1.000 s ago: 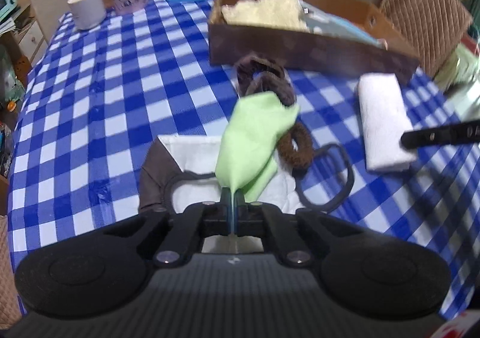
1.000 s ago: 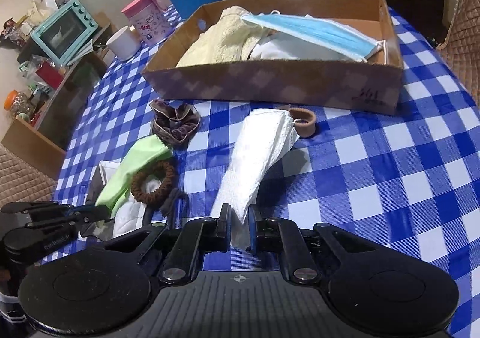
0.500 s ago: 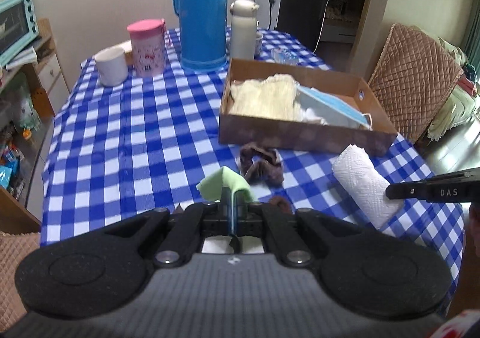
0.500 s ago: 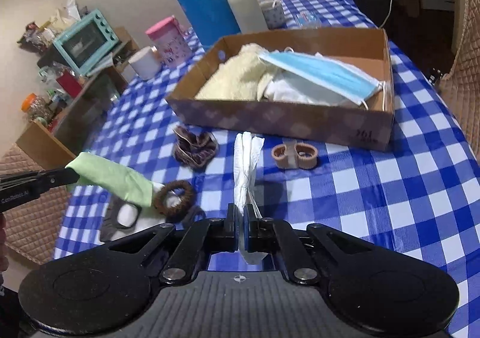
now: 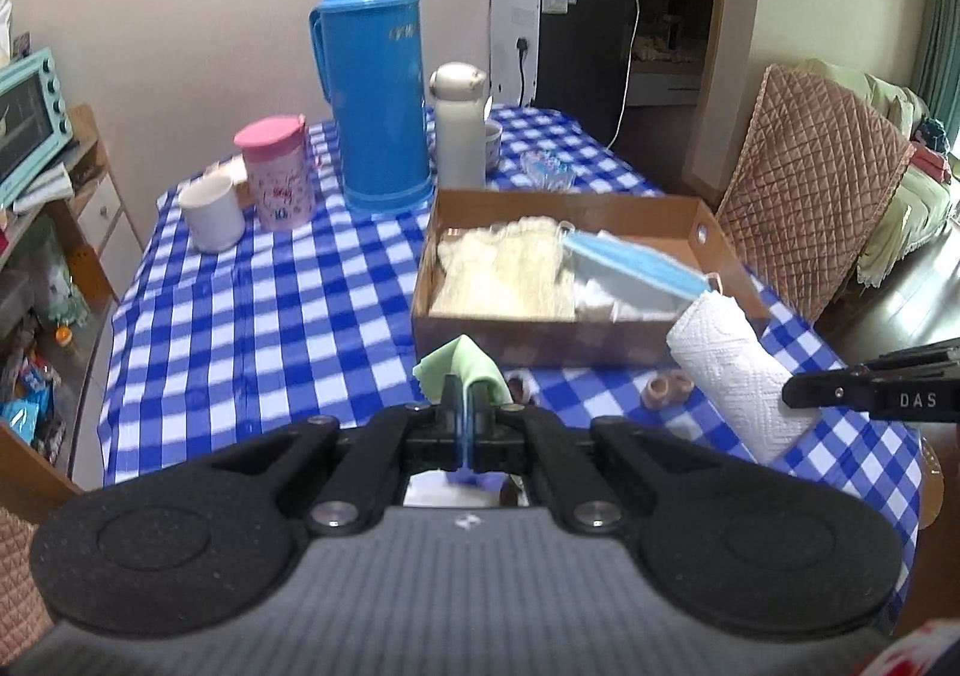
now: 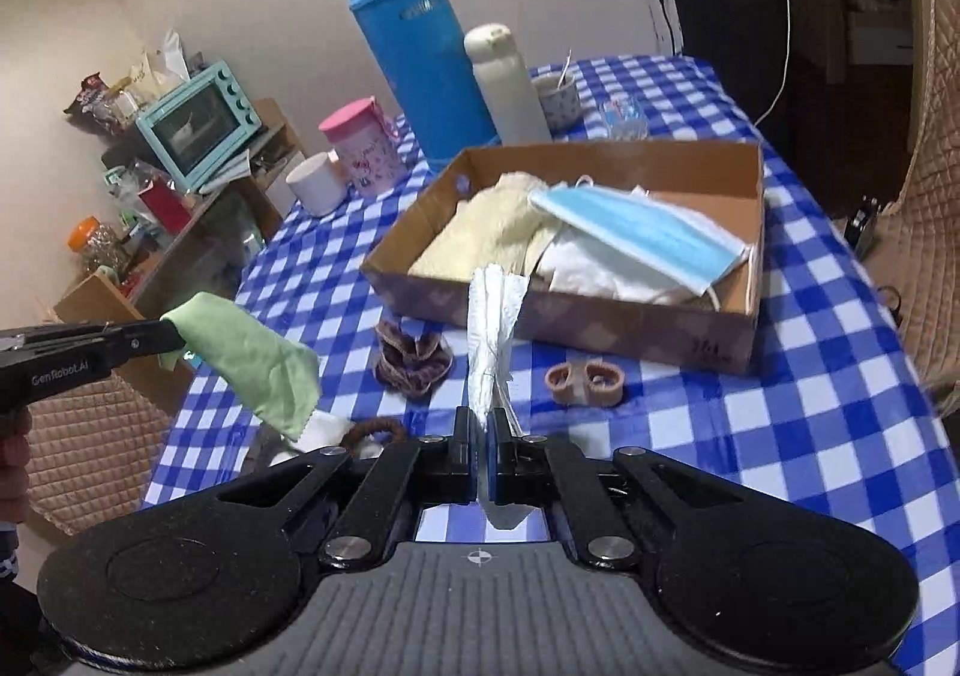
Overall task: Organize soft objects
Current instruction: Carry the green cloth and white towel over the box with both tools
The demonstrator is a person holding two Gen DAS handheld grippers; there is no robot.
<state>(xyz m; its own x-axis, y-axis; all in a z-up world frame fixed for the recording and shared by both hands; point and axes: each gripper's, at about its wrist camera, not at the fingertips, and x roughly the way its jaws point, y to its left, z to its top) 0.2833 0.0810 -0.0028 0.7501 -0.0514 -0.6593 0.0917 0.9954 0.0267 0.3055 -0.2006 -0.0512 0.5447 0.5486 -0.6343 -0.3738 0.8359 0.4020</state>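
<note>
My left gripper (image 5: 465, 394) is shut on a light green cloth (image 5: 462, 367) and holds it above the table; it also shows in the right wrist view (image 6: 255, 361). My right gripper (image 6: 480, 427) is shut on a folded white paper towel (image 6: 493, 328), lifted off the table; it shows in the left wrist view (image 5: 735, 370). The cardboard box (image 6: 738, 343) ahead holds a cream cloth (image 6: 492, 232), a blue face mask (image 6: 642, 235) and white fabric. A brown scrunchie (image 6: 413, 361), a tan hair tie (image 6: 585, 381) and a dark brown hair tie (image 6: 375, 429) lie on the checked tablecloth.
A blue thermos (image 5: 375, 106), white bottle (image 5: 459, 130), pink cup (image 5: 276, 172) and white mug (image 5: 210, 214) stand behind the box. A quilted chair (image 5: 810, 184) is at the right. A shelf with a teal oven (image 6: 201, 124) is at the left.
Both grippers have risen from the table and tilted up. The green cloth and the white paper towel have been lifted with them. The right gripper closed on the towel.
</note>
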